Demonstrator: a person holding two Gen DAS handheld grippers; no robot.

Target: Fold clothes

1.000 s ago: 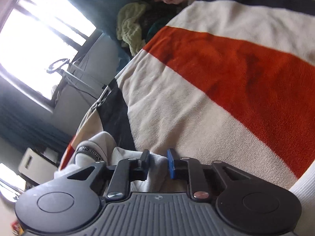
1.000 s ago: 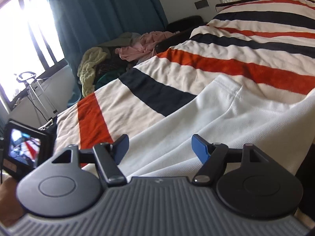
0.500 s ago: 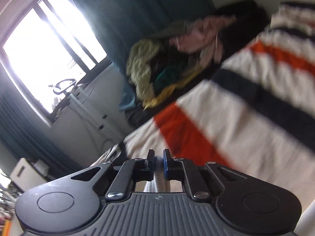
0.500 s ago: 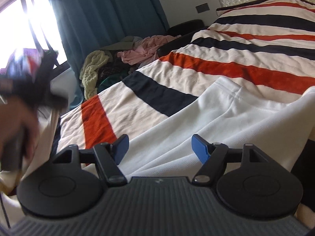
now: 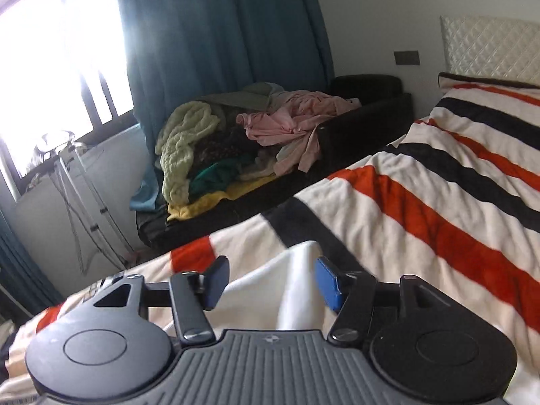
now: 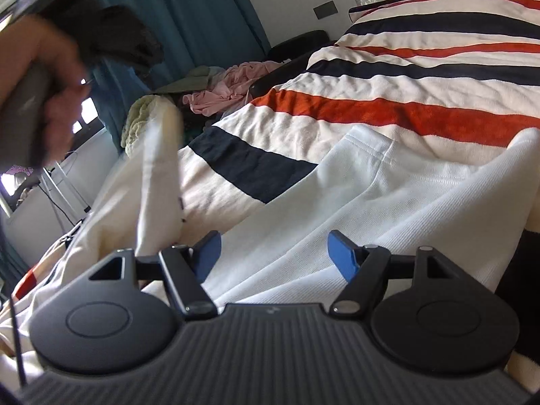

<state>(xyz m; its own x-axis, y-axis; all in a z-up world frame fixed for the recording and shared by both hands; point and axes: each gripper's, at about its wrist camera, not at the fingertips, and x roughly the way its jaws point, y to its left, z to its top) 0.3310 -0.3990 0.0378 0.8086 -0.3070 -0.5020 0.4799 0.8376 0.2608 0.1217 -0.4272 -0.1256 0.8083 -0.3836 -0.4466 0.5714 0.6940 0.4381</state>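
A: Where's the garment from the left gripper (image 5: pixel 268 281)?

B: The white knit garment (image 6: pixel 354 202) lies on the striped fleece blanket (image 6: pixel 388 77). One end rises between the left fingers, whose jaws are opening; the blue pads (image 5: pixel 216 281) don't appear to press it.

A: And the right gripper (image 6: pixel 275 253)?

B: Fingers spread, holding nothing, hovering just above the ribbed cloth. The garment's long axis runs from the lifted left end toward the right.

A: Nearer hand?

B: The right, I'd judge. The cloth looks soft and limp.
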